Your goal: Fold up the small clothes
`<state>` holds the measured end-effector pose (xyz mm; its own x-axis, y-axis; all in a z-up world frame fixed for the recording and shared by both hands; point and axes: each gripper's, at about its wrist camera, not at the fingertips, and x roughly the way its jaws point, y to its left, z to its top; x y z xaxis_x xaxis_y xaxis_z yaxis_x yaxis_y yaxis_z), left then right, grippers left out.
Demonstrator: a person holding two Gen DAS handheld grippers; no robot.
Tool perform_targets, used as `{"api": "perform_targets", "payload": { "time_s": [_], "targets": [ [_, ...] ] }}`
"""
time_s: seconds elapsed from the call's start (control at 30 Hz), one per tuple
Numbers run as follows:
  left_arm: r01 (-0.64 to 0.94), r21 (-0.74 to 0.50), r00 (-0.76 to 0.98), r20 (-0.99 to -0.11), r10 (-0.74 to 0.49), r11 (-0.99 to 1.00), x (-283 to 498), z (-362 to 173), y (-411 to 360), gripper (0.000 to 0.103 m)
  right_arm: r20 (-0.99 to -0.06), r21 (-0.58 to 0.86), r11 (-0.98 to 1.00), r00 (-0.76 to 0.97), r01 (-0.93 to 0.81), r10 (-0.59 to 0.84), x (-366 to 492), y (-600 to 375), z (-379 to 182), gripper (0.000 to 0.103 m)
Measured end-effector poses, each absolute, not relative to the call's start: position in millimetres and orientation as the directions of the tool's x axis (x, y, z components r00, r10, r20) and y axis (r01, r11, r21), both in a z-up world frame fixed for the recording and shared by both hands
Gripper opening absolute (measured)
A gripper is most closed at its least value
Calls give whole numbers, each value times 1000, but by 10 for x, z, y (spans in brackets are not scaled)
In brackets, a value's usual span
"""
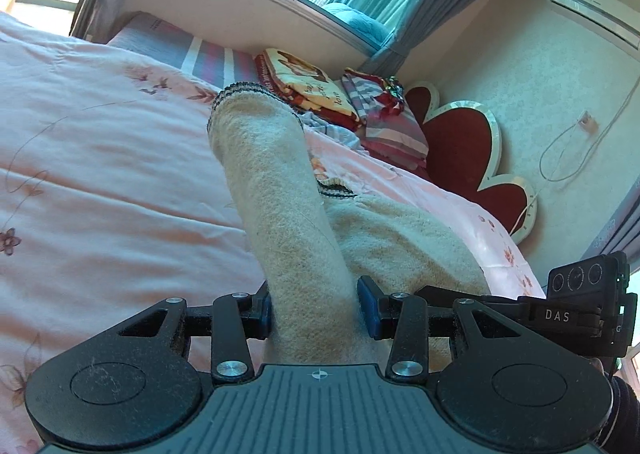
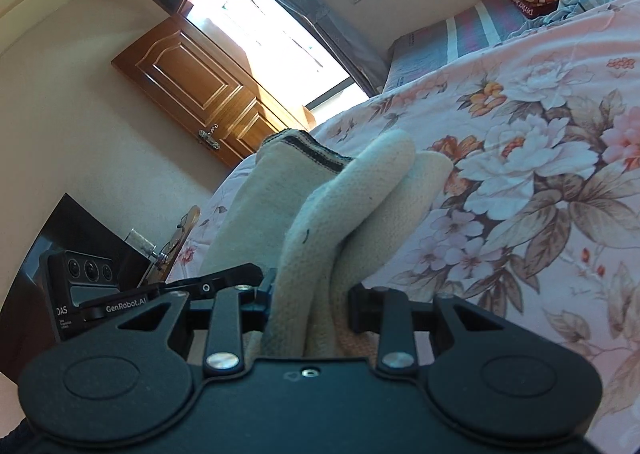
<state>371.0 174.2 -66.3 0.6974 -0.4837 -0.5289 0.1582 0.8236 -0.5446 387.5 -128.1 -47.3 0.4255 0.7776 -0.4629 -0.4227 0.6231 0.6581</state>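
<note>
A small cream knit sweater with dark-striped cuffs lies partly on a pink floral bed. In the left wrist view my left gripper point(image 1: 316, 312) is shut on one sleeve point(image 1: 276, 189), which stands up from the jaws with its cuff point(image 1: 240, 91) at the top; the sweater's body point(image 1: 404, 238) spreads to the right. In the right wrist view my right gripper point(image 2: 312, 302) is shut on a bunched fold of the same sweater point(image 2: 320, 205), with a striped cuff point(image 2: 308, 149) beyond it. Each gripper shows at the edge of the other's view.
The pink floral quilt point(image 2: 520, 173) covers the bed. Folded blankets point(image 1: 304, 81) and striped cloth point(image 1: 384, 117) are stacked by the red heart-shaped headboard point(image 1: 472, 141). A wooden door point(image 2: 196, 89) and a dark cabinet point(image 2: 80, 230) stand beside the bed.
</note>
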Motion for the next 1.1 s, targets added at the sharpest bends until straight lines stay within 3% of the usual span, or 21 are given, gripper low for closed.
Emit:
{"api": "perform_targets", "payload": {
  "time_s": [0.27, 0.4, 0.43, 0.47, 0.57, 0.7, 0.8, 0.93, 1.0, 1.07, 1.1],
  "targets": [
    [79, -607, 673, -553, -491, 791, 3759, -1137, 2378, 42, -500, 658, 626, 378, -419, 779, 3953, -719, -694, 31],
    [20, -582, 648, -612, -453, 813, 3790, -1464, 2513, 43, -552, 661, 660, 364, -357, 750, 4026, -648, -978, 31],
    [18, -595, 659, -597, -457, 804, 3767, -1526, 2546, 52, -572, 657, 675, 361, -336, 737, 4054, -665, -1065, 31],
    [12, -611, 677, -577, -456, 792, 3730, -1566, 2576, 55, -580, 664, 679, 356, -314, 733, 4073, -697, -1144, 32],
    [1, -617, 704, -559, -439, 787, 3648, -1612, 2601, 55, -543, 725, 636, 349, -263, 764, 4080, -823, -1289, 33],
    [-7, -481, 753, -580, -312, 876, 3470, -1382, 2537, 68, -556, 683, 673, 394, -286, 732, 3989, -852, -1082, 40],
    [42, -383, 803, -537, -259, 923, 3223, -1126, 2449, 68, -543, 607, 706, 458, -364, 703, 3867, -965, -765, 42],
    [229, -259, 807, -489, -332, 938, 3035, -962, 2103, 69, -515, 426, 685, 464, -591, 721, 3554, -852, -388, 39],
    [301, -202, 786, -501, -362, 932, 3031, -962, 1936, 69, -525, 294, 640, 440, -710, 729, 3363, -698, -299, 43],
    [328, -173, 759, -537, -368, 929, 3051, -1020, 1817, 69, -559, 195, 592, 408, -782, 722, 3231, -561, -320, 56],
    [319, -166, 753, -553, -356, 933, 3059, -1056, 1785, 69, -576, 162, 581, 402, -798, 712, 3194, -525, -359, 56]
  ]
}}
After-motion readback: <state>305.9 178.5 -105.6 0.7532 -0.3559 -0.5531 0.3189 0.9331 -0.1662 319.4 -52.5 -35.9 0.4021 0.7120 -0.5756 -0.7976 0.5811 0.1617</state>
